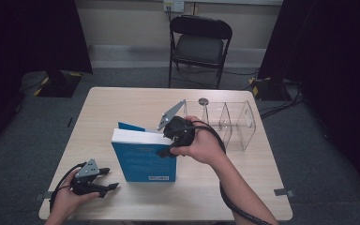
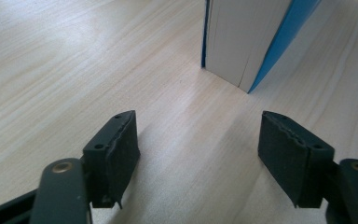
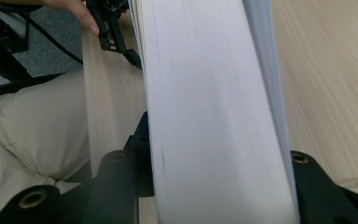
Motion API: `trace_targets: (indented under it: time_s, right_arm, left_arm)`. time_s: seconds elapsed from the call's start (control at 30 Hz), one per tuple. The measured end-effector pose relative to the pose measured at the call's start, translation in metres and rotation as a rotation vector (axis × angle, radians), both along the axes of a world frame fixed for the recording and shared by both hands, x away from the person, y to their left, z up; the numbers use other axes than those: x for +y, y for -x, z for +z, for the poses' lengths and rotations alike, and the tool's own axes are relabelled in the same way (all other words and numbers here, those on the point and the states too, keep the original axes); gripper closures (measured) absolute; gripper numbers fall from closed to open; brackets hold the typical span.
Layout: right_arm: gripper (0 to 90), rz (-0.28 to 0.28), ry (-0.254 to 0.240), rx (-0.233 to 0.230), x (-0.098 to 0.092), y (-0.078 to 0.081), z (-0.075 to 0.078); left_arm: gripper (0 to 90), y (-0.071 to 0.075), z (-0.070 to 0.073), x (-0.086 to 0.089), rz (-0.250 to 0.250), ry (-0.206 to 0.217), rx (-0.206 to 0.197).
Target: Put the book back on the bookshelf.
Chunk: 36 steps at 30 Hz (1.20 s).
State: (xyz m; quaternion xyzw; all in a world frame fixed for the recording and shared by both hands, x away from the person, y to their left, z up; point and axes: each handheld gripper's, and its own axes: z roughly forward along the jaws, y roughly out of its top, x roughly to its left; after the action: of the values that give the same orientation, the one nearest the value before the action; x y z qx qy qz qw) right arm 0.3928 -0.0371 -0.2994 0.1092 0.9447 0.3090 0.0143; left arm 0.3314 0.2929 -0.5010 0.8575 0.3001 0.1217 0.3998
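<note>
Near left, left gripper (image 1: 107, 178) spread and empty; right gripper (image 3: 214, 186) pinches upright blue book (image 1: 143, 161) (matte white page edges up close).

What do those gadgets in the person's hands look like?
Each hand holds a black two-jaw tool: the left gripper and the right gripper. Each carries a grey three-cornered plate on top and trails a black cable. The jaws end in dark, ridged pads. The forearms are bare, with no sleeves in sight.

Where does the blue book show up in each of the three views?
High view: the blue book stands upright at table centre.
Left gripper view: its lower corner sits top, right of centre.
Right gripper view: its white page edge runs up the middle.
Shared landmark: the wooden table.
</note>
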Motion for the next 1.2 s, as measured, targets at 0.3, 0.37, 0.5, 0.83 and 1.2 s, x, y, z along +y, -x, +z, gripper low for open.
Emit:
trace_targets:
  time_s: [0.3,0.37,0.5,0.83,1.2]
  right_arm:
    - [49.1,-0.011,0.028,-0.024,0.014,0.005,0.002]
    - [49.2,0.006,0.047,-0.032,0.019,0.005,0.003]
    - [50.1,0.03,0.088,-0.032,0.027,0.006,0.001]
    - [44.6,-0.004,0.124,-0.048,0.031,0.007,-0.003]
    - [50.7,-0.008,0.144,-0.029,0.031,0.009,-0.004]
  left_arm:
    - [18.9,0.0,0.0,-0.003,-0.028,-0.029,-0.008]
    - [19.0,0.0,0.0,-0.003,-0.025,-0.023,-0.003]
    - [18.8,0.0,0.0,-0.003,-0.028,-0.026,-0.006]
    - [18.6,0.0,0.0,-0.003,-0.03,-0.029,-0.007]
    - [18.6,0.0,0.0,-0.003,-0.03,-0.03,-0.008]
